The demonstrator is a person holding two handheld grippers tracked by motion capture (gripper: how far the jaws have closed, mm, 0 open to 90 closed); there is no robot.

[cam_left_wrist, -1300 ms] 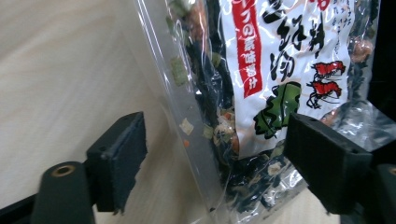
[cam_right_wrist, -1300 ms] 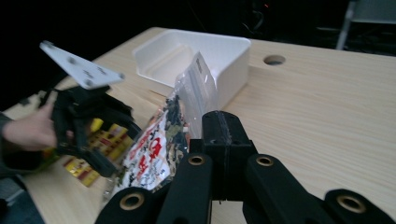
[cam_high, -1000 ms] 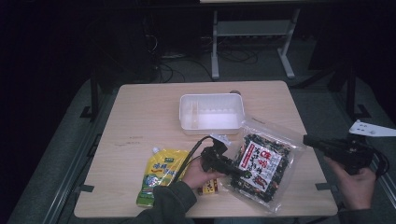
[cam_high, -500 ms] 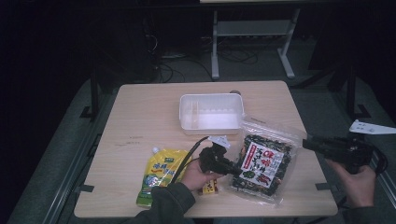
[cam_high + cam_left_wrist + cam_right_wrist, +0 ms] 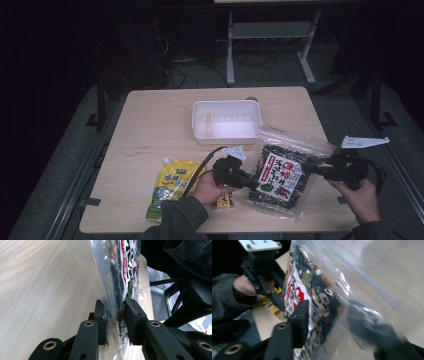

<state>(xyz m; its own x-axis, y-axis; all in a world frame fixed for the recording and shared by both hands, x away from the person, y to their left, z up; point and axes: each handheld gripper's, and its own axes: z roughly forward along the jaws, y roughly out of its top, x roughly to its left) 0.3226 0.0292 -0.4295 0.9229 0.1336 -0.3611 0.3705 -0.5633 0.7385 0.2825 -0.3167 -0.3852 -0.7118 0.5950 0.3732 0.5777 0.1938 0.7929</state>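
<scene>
- The pale wood worktop carries everything; nothing lies close enough to get in the way of the work.
- The white plastic tub sits empty toward the far middle, just beyond the bag; I judge it the likely place for the bag.
- The clear snack bag, dark contents behind a red-and-white label, is at the near right of the worktop, tilted up between the two tools.
- The yellow-green pouch lies flat at the near left, apart from the bag; a small yellow packet sits by the person's left hand.
- The left gripper has its fingers clamped tight on the bag's near edge, film pinched between the pads.
- The right gripper comes in at the bag's right edge; its fingers have just been closing and stand about half open with the film between them, no firm pinch yet as far as I can see.
- To do this well: keep the left pinch steady, take a full bite of film on the right before lifting, then raise both edges evenly so the bag does not sag or slip.
</scene>
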